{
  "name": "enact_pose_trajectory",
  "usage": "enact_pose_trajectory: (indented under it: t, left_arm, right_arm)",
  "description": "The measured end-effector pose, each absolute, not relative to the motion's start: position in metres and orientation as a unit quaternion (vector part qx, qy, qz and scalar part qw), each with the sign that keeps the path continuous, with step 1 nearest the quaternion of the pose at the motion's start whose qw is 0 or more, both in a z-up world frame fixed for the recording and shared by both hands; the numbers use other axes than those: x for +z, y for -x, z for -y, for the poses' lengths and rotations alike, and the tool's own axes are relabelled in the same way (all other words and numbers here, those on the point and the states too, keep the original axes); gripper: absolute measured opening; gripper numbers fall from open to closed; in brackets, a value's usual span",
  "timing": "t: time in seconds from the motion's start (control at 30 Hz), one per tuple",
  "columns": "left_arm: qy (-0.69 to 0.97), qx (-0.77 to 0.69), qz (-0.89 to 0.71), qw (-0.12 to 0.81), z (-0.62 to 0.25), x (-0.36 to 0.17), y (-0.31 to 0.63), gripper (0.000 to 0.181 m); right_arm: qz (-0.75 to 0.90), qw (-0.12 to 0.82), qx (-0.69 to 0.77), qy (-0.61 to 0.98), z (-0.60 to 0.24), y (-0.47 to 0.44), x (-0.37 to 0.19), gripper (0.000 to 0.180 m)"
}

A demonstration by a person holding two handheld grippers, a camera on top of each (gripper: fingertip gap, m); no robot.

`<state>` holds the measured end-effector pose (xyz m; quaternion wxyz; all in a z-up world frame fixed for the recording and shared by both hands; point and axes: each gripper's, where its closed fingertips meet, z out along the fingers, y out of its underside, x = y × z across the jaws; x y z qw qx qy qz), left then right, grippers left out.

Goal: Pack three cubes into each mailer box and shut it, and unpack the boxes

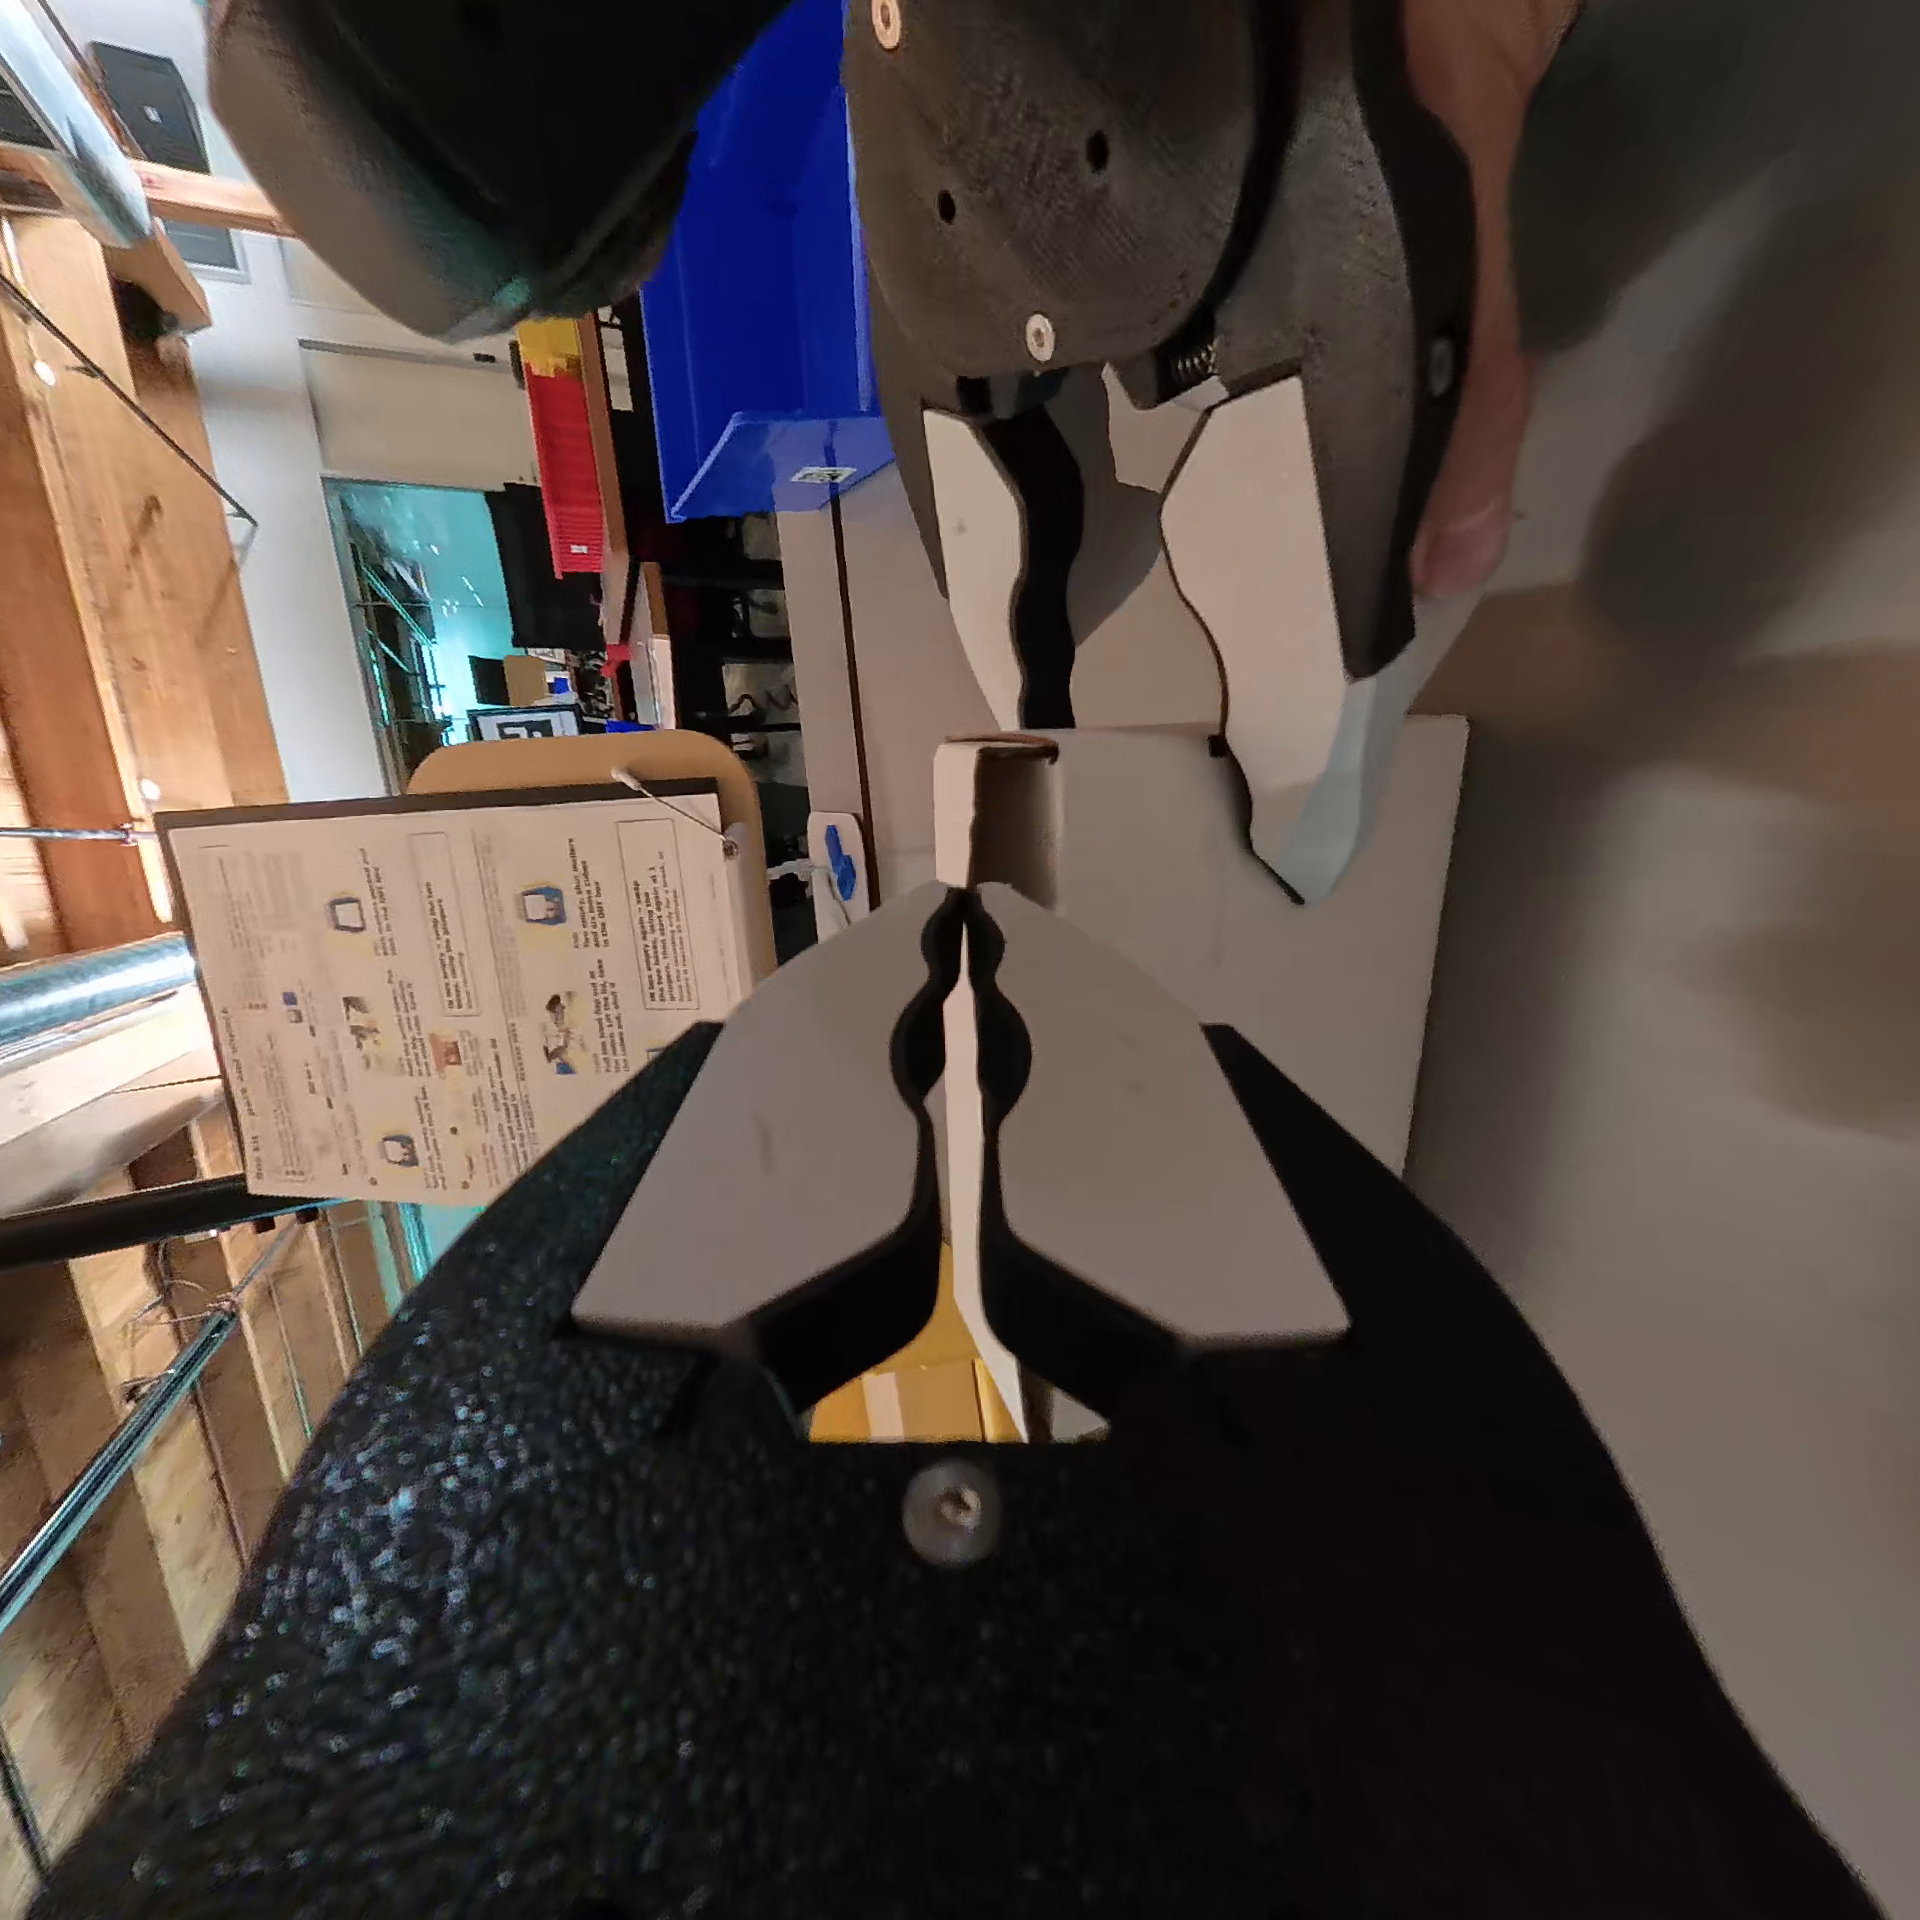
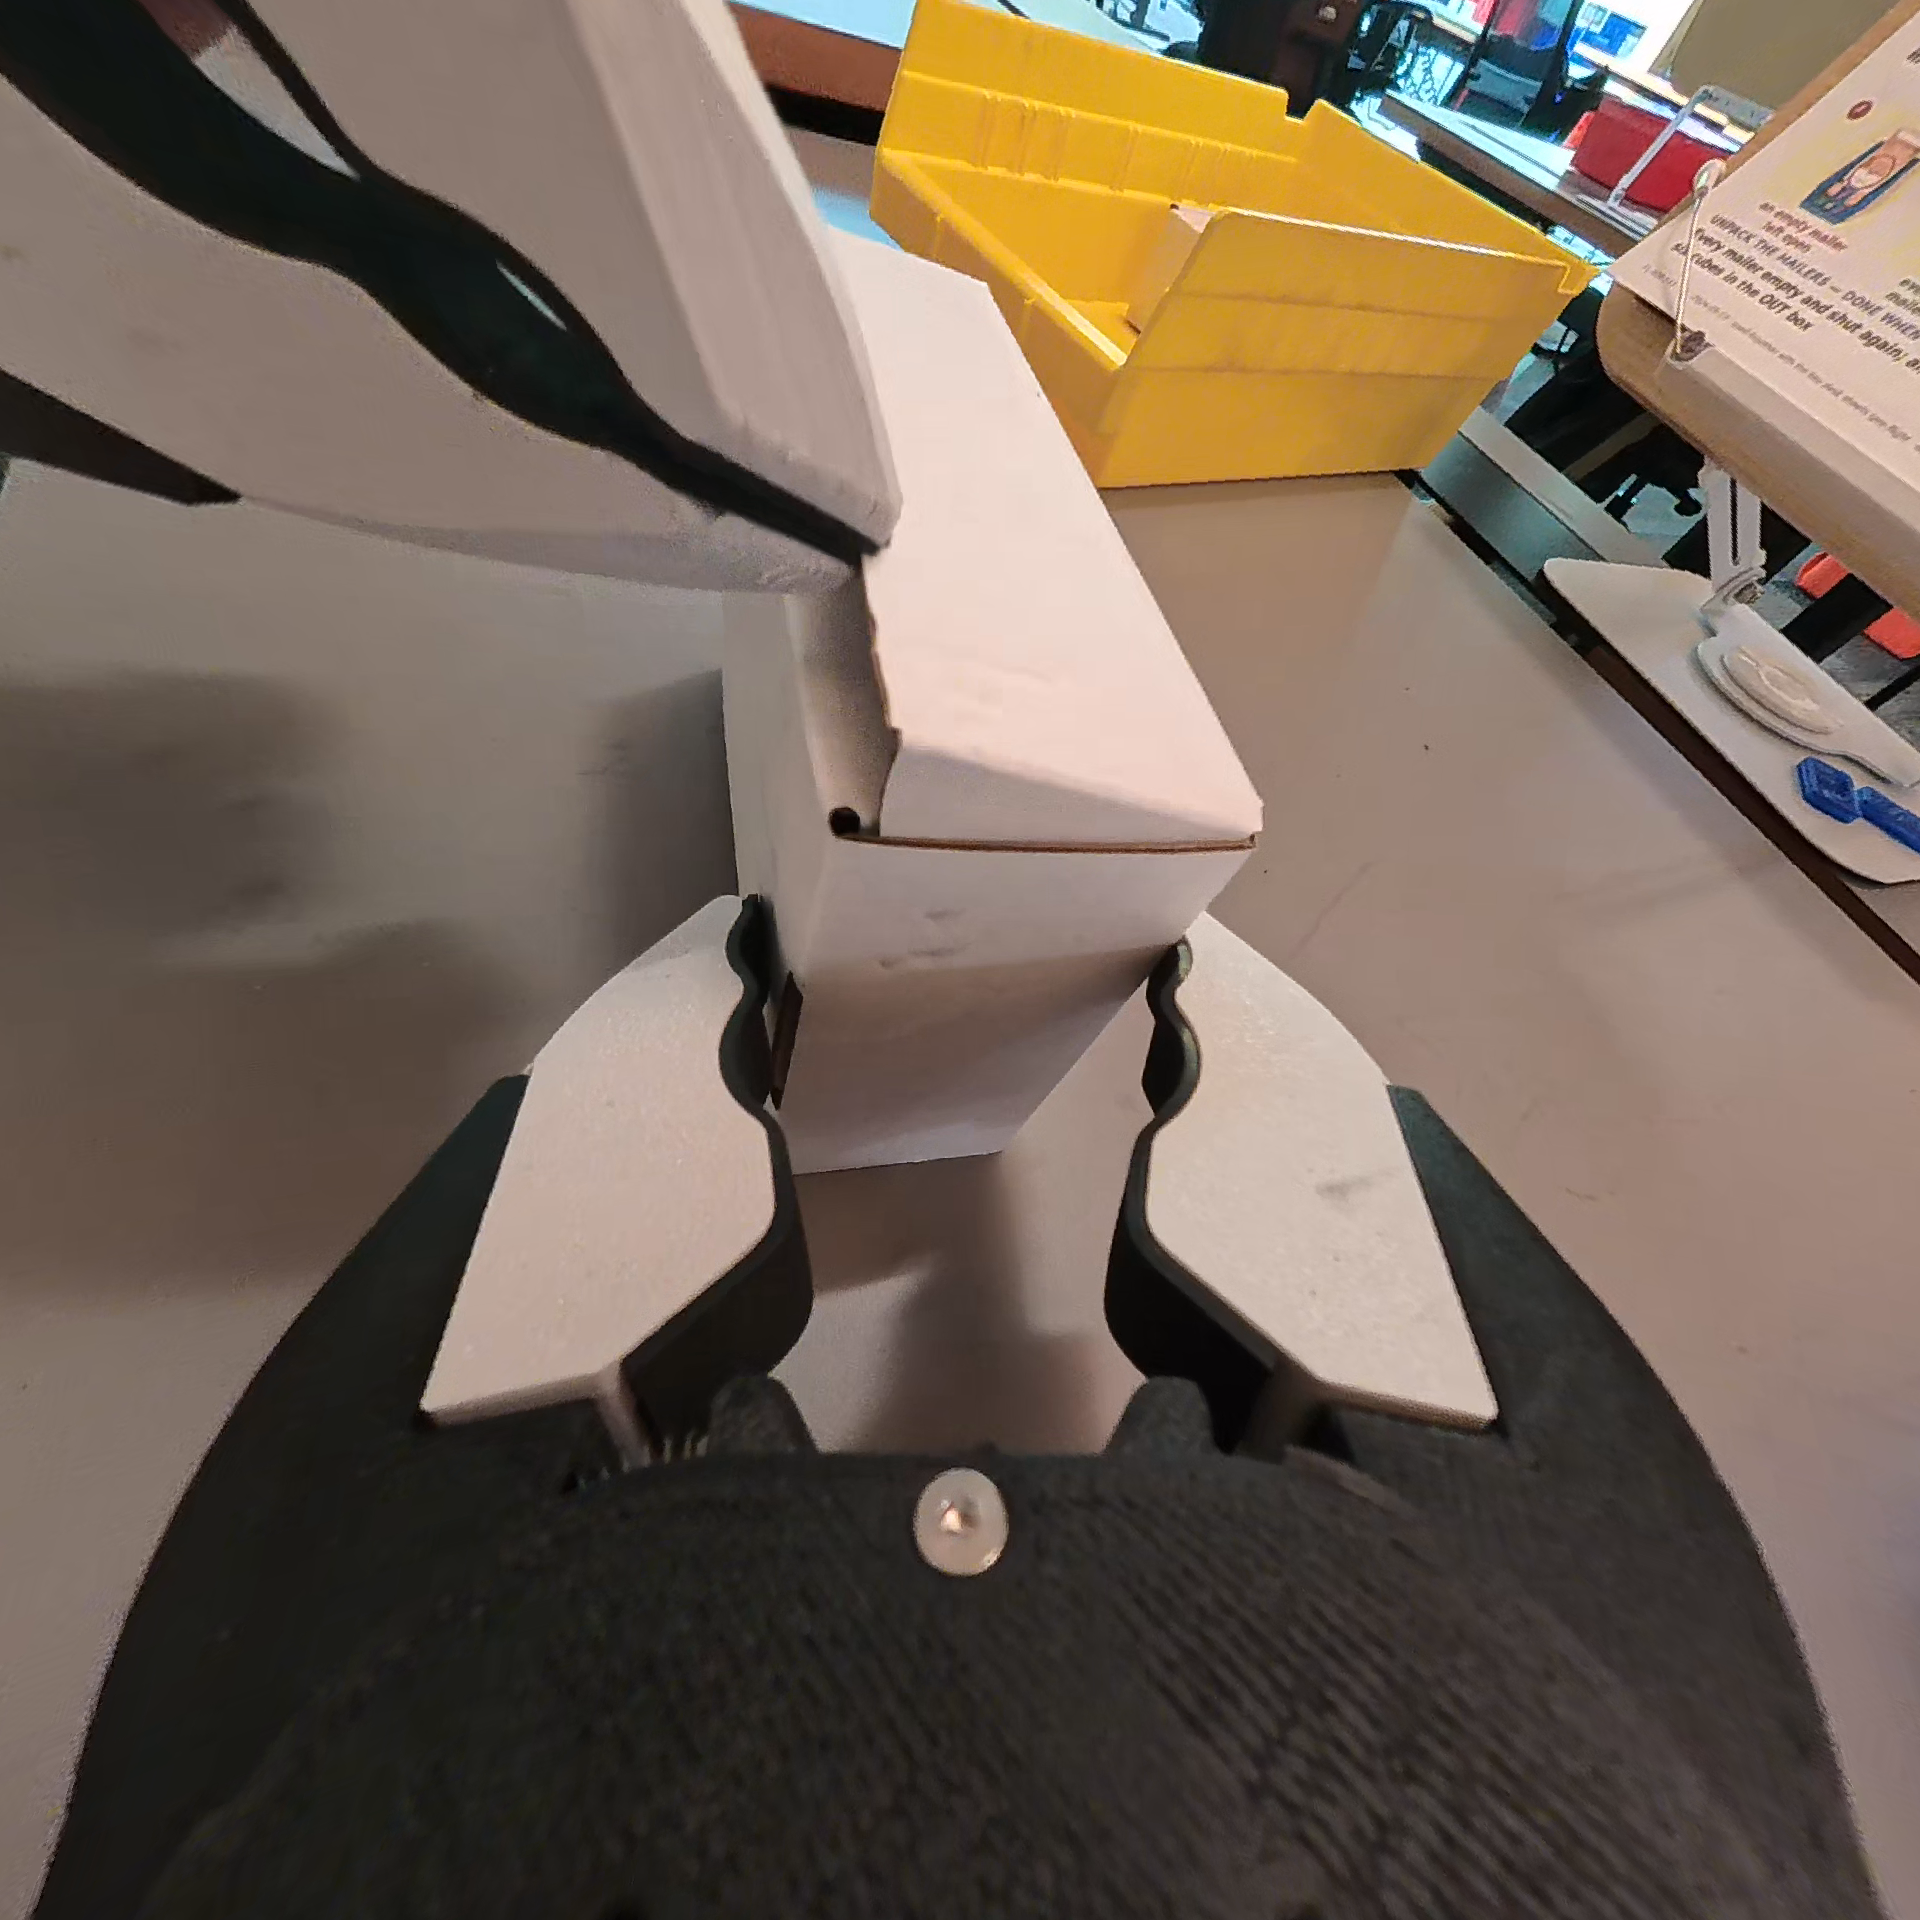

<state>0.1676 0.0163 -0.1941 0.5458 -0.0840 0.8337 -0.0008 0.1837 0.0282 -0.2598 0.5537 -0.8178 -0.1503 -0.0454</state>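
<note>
A white mailer box (image 2: 987, 665) stands on the grey table (image 2: 1455, 935); it also shows in the left wrist view (image 1: 1143, 862). Its lid lies almost down, with a thin gap at the near end. My right gripper (image 2: 964, 940) has its fingers against both sides of the box's near end; it shows at the top of the left wrist view (image 1: 1153, 769). My left gripper (image 1: 964, 904) is shut on a thin white edge of the lid and reaches in from the upper left of the right wrist view (image 2: 857, 540). No cubes are visible.
A yellow bin (image 2: 1247, 343) stands just behind the box. A blue bin (image 1: 769, 312) and a red bin (image 1: 561, 457) are farther off. An instruction sheet on a stand (image 2: 1818, 260) is at the table's right edge. A person's hand (image 1: 1475, 312) holds the right gripper. One gripper's finger ends stand about 7 centimeters off the other's.
</note>
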Motion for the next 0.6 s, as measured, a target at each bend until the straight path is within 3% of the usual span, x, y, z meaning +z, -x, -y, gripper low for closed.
enact_pose_trajectory:
  t: [0.23,0.6]
  left_arm:
    - [0.103,-0.003,-0.829,0.550,-0.038,-0.197,-0.161,0.014]
    - [0.164,0.014,-0.828,0.536,-0.104,-0.195,-0.133,0.020]
  right_arm:
    - [0.151,0.554,-0.045,0.817,-0.028,-0.183,-0.260,0.071]
    - [0.152,0.553,-0.040,0.818,-0.027,-0.183,-0.260,0.071]
